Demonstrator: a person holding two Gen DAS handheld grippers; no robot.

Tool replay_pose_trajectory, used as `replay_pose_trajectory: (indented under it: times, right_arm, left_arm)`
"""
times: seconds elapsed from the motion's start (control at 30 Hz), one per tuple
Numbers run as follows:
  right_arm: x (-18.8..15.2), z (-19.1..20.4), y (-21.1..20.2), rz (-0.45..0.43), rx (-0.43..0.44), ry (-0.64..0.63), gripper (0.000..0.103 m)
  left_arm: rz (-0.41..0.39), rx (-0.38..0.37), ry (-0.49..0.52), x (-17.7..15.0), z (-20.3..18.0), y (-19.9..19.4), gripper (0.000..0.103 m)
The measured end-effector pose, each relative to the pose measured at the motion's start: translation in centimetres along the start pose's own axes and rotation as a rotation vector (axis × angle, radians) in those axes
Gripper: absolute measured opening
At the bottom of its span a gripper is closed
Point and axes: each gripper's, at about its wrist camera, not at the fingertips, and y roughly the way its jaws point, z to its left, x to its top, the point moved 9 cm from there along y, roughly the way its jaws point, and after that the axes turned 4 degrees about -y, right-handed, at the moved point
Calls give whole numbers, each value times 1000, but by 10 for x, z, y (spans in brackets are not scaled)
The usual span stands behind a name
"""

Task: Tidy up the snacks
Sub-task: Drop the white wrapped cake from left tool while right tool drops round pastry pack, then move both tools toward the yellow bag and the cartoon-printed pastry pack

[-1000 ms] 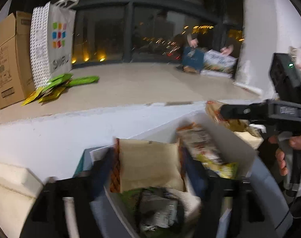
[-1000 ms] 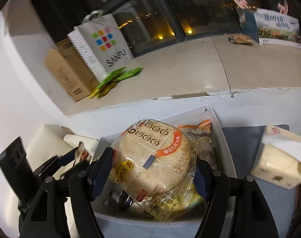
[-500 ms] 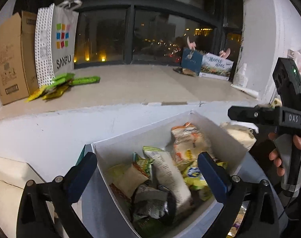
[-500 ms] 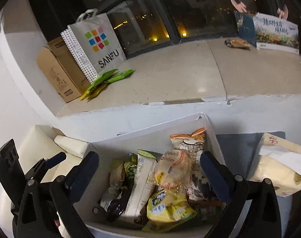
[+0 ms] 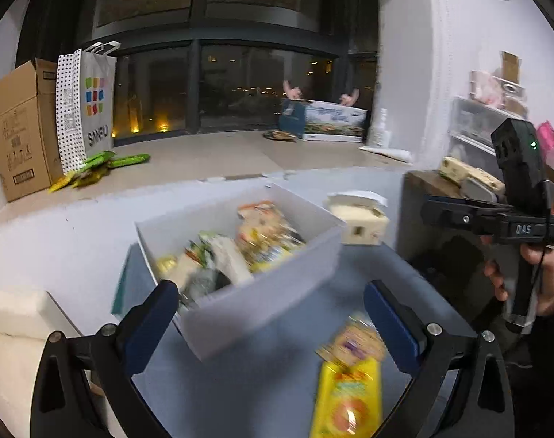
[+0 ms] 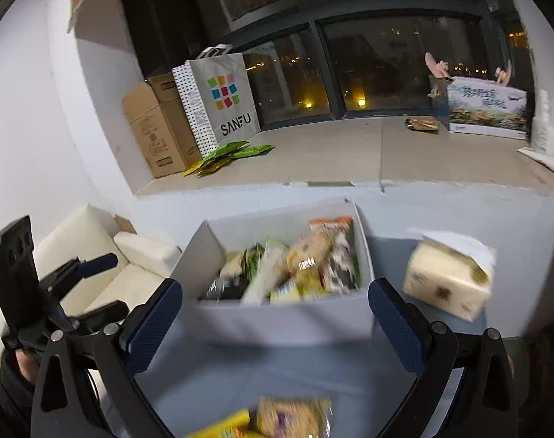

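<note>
Left gripper (image 5: 266,314) and right gripper (image 6: 275,319): black angular frames, silver screws, dark-blue textured pads; right body marked "DAS", thin black cable, green indicator light; dark sleeves.

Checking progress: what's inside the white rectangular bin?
White rectangular bin holds piled snack packets: orange, green, yellow and dark wrappers. Lower layers and the bin's floor are covered.

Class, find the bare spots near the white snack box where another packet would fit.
Free: the grey tabletop between the white snack box and the yellow packet, and the stone ledge behind. Crowded: inside the box.
</note>
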Motion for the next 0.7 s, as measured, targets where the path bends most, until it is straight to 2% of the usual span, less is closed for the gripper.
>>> replay_pose_trajectory:
  times: [0.17, 0.27, 0.43, 0.7]
  right_arm:
    - [-39, -1, -53, -34, -29, 13, 103]
    - [-70, 3, -75, -39, -11, 71, 103]
    - [-114, 18, -97, -24, -32, 80, 103]
    - [-136, 25, -119, -42, -57, 85, 103]
  left_arm:
    - [21, -46, -3, -42, -39, -28, 103]
    - [28, -61, 17, -61, -57, -41, 103]
    - [35, -83, 11, -78, -71, -56, 103]
    - [54, -71, -2, -89, -71, -60, 103]
